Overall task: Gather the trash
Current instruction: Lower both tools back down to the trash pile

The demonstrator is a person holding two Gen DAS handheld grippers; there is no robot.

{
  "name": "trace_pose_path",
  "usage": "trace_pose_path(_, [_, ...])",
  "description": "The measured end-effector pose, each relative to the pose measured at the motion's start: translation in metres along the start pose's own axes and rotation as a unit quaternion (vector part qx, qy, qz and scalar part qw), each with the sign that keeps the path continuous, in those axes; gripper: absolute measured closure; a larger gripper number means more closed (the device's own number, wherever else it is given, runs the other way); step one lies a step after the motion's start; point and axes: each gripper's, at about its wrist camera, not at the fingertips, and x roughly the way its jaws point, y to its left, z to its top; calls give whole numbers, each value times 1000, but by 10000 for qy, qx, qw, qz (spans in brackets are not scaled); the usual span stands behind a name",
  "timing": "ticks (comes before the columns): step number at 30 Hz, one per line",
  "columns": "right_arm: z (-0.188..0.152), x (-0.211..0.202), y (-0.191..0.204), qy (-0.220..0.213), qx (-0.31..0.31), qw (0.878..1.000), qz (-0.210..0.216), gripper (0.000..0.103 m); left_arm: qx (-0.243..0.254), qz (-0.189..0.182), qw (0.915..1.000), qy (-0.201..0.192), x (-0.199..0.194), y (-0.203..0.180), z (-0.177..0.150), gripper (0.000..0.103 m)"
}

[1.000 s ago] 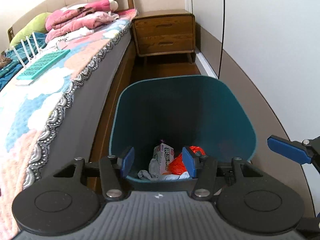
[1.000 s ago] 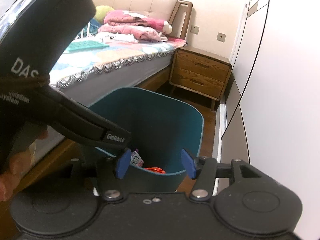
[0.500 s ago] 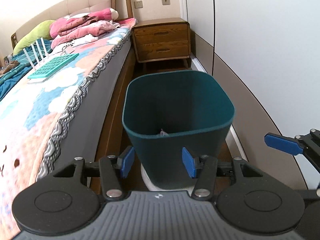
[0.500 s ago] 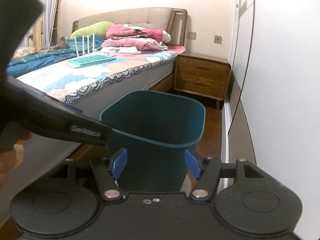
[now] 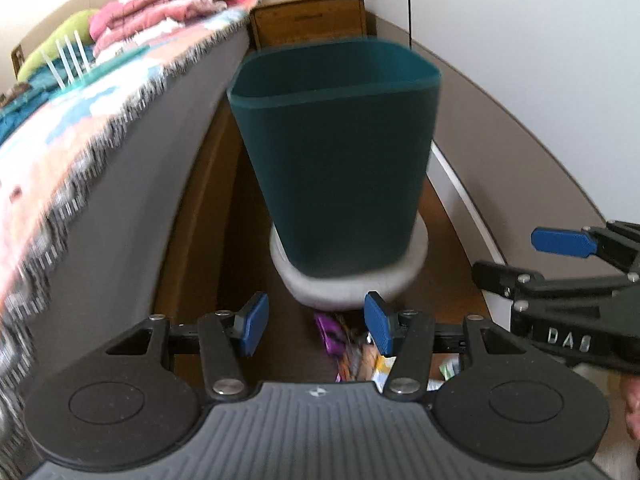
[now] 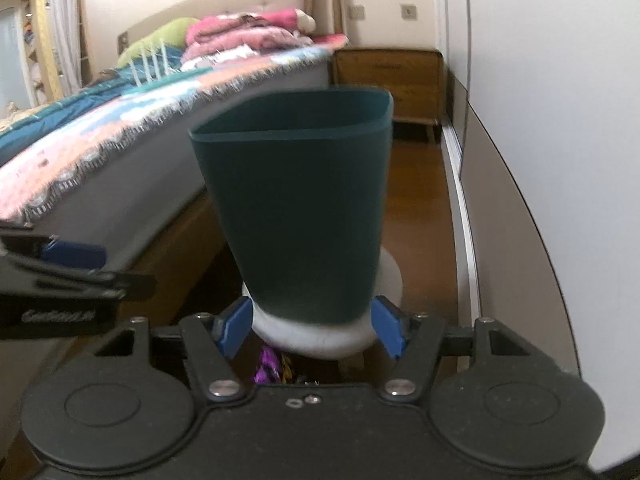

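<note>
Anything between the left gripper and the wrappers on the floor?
Nothing visible. The left gripper is open with the wrappers on the floor right below its jaws; the bin stands beyond them, not in between.

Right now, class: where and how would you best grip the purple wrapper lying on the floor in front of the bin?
Grip the purple wrapper by its raised crumpled edge, coming down from above with open jaws. It lies low on the floor just before the bin's white base, beside other scraps, so a side approach would likely snag; the left gripper is probably nearest.
</note>
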Motion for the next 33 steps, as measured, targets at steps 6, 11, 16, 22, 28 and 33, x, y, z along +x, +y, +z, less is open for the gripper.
trace_pose_path(6, [-42,17,-7,380,41,9993,12,26,16,-204,9993,303,22,-5,-45,30])
trace_pose_path(11, [-79,42,-13,871,161,9961,-31,19,59,-263,9964,798,54,-10,-82,30])
trace_pose_path(16, [-120,65,-22,1388,208,9900,-112,15,161,-421,9885,1441,96,-13,-125,30])
trace_pose_path(22, [-153,93,-43,1896,395,9800,-449,11,507,-503,9732,2187,141,-27,-187,30])
trace_pose_path(28, [-171,126,-61,2234,476,9718,-588,11,440,-722,9522,2935,181,-30,-239,30])
trace_pose_path(33, [-180,156,-62,2512,202,9654,-671,11,160,-877,9402,3289,207,-31,-262,30])
